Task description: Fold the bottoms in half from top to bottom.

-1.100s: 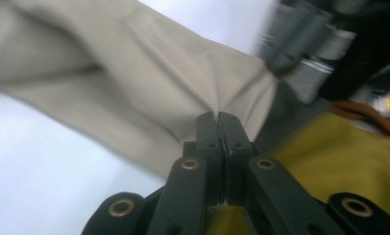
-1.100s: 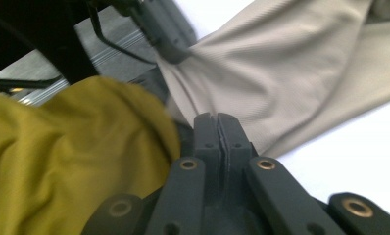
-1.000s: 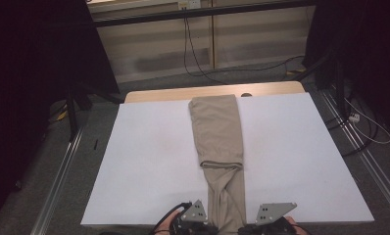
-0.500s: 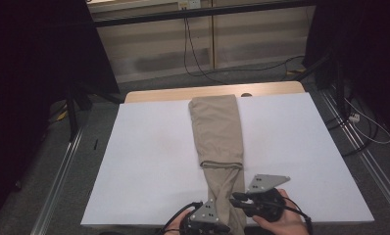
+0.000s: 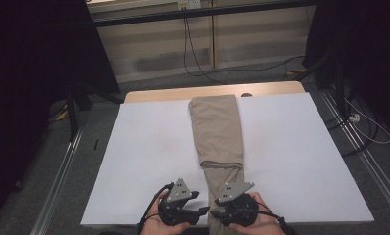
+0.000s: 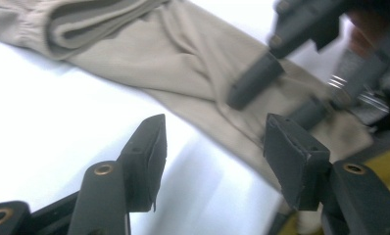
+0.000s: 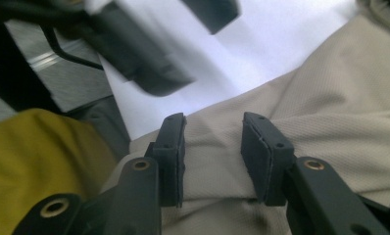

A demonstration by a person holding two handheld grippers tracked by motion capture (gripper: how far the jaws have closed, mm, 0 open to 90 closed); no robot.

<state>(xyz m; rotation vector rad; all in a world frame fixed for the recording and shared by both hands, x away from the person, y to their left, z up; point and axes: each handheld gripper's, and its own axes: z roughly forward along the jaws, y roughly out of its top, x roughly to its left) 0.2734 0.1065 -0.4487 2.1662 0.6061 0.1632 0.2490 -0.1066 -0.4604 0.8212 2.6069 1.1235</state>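
In the high view, a long pair of beige knit trousers (image 5: pixel 217 142), folded lengthwise into a narrow strip, lies down the middle of the white sheet-covered counter (image 5: pixel 144 161). Its far part is doubled back on itself and ends in a fold line, while a single layer runs on toward the person and over the near edge. That straight, centred lie suits a further fold, and both hands sit at the near end for it: the left tool (image 5: pixel 183 208) is just left of the strip's near end and the right tool (image 5: pixel 234 208) is over that end.

In the left gripper view, the left tool (image 6: pixel 212 147) has its jaws standing well apart with nothing between them — they have just been opening. Bare white counter lies below them, and the trousers (image 6: pixel 183 58) run slantwise just beyond the jaw tips, apart from them. The blurred right tool (image 6: pixel 301 63) hangs over the cloth farther off.

In the right gripper view, the right tool (image 7: pixel 212 147) is right above the near end of the trousers (image 7: pixel 330 112). Its jaws stand partly apart and have just been opening — cloth fills the gap behind them, but the pads do not pinch it, so I judge the cloth released.
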